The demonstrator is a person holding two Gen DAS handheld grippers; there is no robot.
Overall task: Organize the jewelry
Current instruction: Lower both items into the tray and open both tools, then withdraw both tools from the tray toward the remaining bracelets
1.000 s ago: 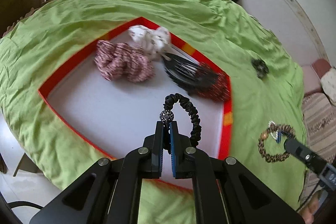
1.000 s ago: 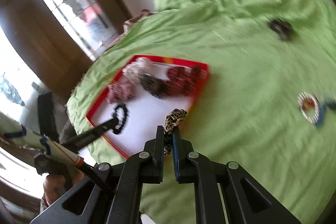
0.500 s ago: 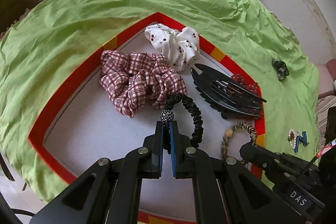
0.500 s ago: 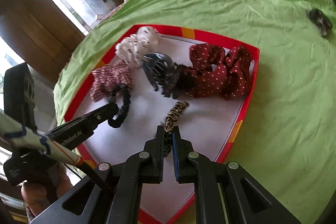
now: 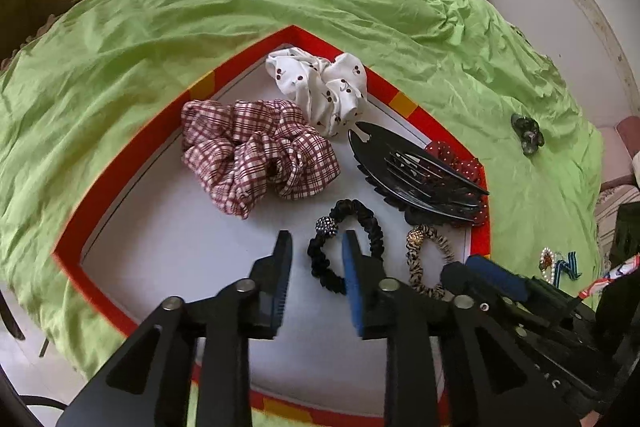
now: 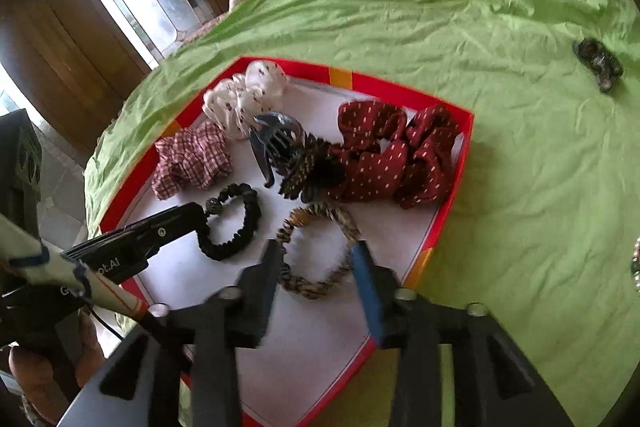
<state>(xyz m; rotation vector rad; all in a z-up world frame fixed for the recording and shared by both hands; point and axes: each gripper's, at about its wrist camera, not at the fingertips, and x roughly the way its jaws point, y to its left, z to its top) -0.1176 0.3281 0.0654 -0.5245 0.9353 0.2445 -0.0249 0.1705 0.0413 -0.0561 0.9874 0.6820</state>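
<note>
Two hair ties (image 5: 347,245) in tray (image 5: 120,163)

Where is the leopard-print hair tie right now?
The leopard-print hair tie lies in the red-rimmed tray, between the open right gripper fingers, beside the black hair tie.

Not much to read here tbh. The only lettering was on the side of the left gripper (image 6: 192,223) in the right wrist view, white print partly cut off, looked like "…ot.AI" with a "G" below it. The rest of it couldn't be read.
</note>
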